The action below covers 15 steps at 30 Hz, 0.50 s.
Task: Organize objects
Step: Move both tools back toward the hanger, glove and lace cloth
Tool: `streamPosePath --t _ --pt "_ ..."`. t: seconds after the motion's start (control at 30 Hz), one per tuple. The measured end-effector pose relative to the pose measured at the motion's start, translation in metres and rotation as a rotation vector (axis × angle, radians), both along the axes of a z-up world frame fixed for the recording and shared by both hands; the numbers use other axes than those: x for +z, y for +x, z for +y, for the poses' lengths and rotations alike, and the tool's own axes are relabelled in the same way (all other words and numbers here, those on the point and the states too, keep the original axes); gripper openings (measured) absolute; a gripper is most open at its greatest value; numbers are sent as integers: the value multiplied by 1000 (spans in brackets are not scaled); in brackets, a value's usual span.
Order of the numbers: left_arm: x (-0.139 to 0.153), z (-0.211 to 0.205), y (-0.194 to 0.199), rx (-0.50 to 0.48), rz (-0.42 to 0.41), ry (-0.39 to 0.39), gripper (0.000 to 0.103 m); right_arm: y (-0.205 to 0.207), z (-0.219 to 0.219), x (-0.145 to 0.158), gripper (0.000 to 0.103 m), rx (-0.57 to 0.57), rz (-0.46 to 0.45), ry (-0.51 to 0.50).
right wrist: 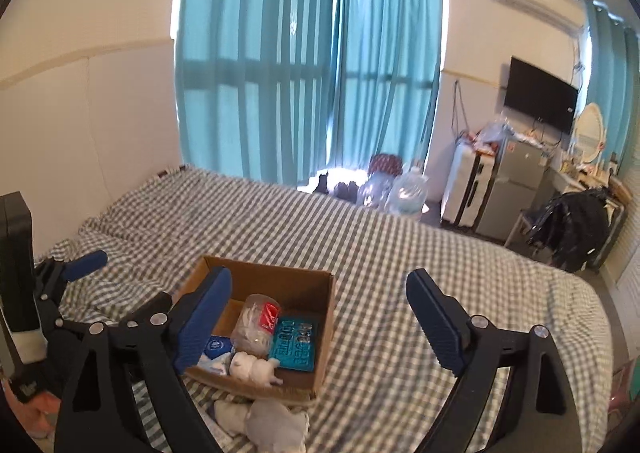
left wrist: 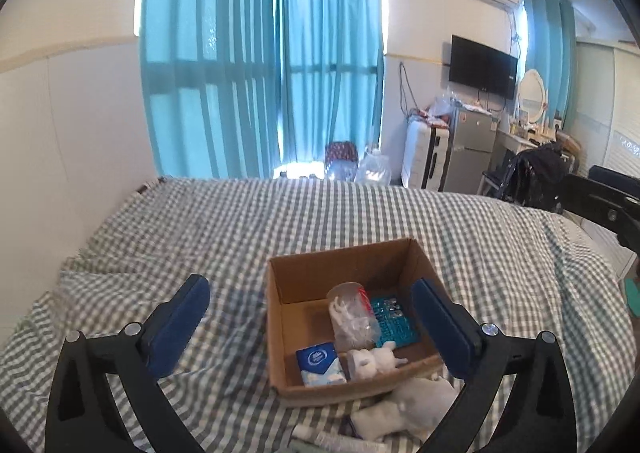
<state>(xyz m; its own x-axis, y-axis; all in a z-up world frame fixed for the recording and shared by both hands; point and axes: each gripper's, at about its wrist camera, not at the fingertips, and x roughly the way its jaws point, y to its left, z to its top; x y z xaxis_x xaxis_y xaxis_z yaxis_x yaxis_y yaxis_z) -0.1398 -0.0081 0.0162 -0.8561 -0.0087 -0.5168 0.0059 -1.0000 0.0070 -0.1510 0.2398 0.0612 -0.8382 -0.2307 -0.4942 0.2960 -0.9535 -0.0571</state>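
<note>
Both tongs hang above the bed, jaws spread wide and gripping nothing: the left gripper (left wrist: 310,321) frames the cardboard box (left wrist: 280,317) from above, its right pad lying over the box's right wall in this view, while the right gripper (right wrist: 320,317) hovers just beside it, its left pad crossing the box's left edge. The box sits on the green-checked bedspread (left wrist: 240,221), open at the top. Inside it lie a teal tray (left wrist: 394,319) against the right side, a clear plastic cup (left wrist: 352,317) tipped over beside it, a blue-and-white tissue pack (left wrist: 320,367) in the near corner and a small white figurine (left wrist: 374,361) along the near wall. Just outside the box's near edge rests a white plush toy (left wrist: 412,405), touching the bedspread.
</note>
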Motion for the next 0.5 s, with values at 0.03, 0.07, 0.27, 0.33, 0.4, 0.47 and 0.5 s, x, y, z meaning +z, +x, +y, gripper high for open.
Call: streamPosePath --t 0.03,0.07,0.27,0.33,0.4,0.47,0.5 --pt "6 0 8 7 6 -1 103 11 2 6 91 0 11 0" --pt "10 -1 16 12 8 0 103 24 4 14 93 2 24 3" --pt "11 -10 55 61 0 5 103 73 8 27 96 18 56 19" --pt "5 -13 68 87 -5 0 103 84 8 22 96 26 49 25" --pt "-5 -13 77 103 -9 -5 103 94 10 13 96 27 40 36" --pt "-14 -12 83 116 -15 -23 103 104 12 -1 96 27 33 59" --pt "-21 -11 85 125 -19 -31 103 107 11 -12 96 24 27 77"
